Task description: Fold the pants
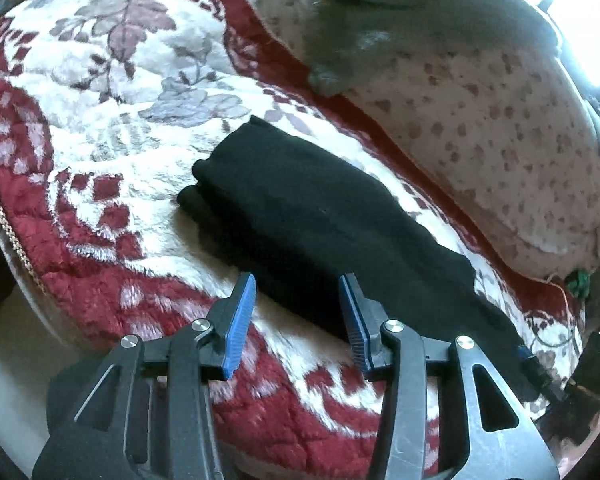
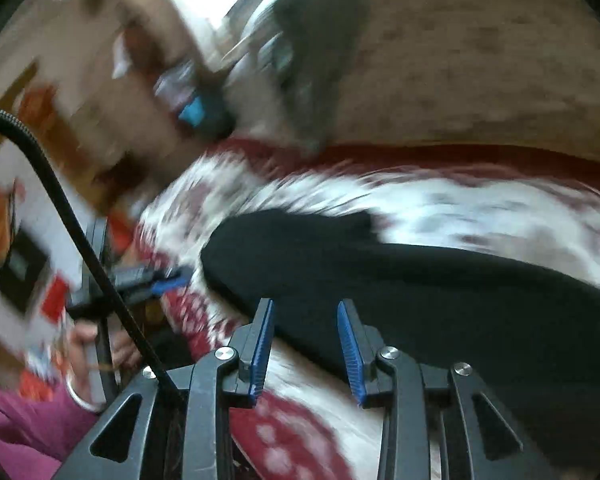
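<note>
1. The black knit pants (image 1: 320, 216) lie as a long, narrow, layered strip on the plush red-and-white floral blanket (image 1: 112, 120), running diagonally across the left wrist view; the far end looks doubled over on itself, so I judge a lengthwise fold is laid down and the hands are between folds.

2. The left gripper (image 1: 296, 316) has its blue ribbed pads parted with nothing between them — it hovers just off the near long edge of the strip, pitched downward at the blanket.

3. The right gripper (image 2: 305, 346) is likewise parted and empty, its jaws somewhat narrower; its tips sit over the near edge of the pants (image 2: 420, 300), apart from the cloth as far as the smeared picture allows.

4. The right wrist view is heavily blurred, so fine contact there cannot be told; at its left a hand (image 2: 96, 344) below a pink sleeve (image 2: 32, 428) grips the other tool's handle.

5. The next move — in my judgement — calls for each gripper to settle on a corner of one short end, pinch all layers together, and carry that end over toward the other; the thick stack could slip or shed a layer if pinched shallowly.

6. A dark grey garment (image 1: 412, 28) rests on the spotted beige cushion (image 1: 500, 140) beyond, well apart from the pants.
</note>
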`<state>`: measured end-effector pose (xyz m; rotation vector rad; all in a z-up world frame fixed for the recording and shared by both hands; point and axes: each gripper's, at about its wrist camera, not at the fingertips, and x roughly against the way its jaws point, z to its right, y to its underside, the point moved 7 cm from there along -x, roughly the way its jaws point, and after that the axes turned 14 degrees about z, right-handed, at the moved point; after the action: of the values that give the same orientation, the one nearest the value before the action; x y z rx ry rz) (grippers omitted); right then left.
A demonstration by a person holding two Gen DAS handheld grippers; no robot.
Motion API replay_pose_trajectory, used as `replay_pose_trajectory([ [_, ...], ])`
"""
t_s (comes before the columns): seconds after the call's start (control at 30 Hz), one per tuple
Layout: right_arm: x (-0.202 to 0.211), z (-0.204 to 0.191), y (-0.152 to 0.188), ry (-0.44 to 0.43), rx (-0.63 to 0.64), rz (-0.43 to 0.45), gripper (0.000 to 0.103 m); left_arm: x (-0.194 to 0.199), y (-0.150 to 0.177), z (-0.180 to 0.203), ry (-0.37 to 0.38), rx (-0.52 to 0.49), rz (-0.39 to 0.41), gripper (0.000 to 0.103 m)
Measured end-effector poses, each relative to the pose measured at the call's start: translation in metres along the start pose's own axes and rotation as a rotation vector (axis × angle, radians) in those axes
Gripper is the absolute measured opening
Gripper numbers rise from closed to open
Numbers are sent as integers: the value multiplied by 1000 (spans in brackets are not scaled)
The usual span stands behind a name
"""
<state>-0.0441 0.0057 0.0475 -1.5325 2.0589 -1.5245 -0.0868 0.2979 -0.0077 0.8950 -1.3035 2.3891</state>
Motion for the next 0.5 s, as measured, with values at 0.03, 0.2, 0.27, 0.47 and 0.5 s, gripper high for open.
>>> replay_pose_trajectory([
  [0.03,-14,-11,1,-20,34,-17,31,-5,-1,-3,1,8,-9,42],
  [0.2,-82,-60,16,-115,148,-106,32,-19,-5,-8,9,28,-30,42],
  [0.27,-98,-73,23,-127,212,-132,34,-24,-8,-7,11,22,-27,42],
  [0.47,-132,-88,37,-84,435,-178,35,-39,-14,-10,13,22,-37,42],
  [0.5,-135,-86,41,-78,454,-185,35,-41,-14,-10,12,19,-39,42],
])
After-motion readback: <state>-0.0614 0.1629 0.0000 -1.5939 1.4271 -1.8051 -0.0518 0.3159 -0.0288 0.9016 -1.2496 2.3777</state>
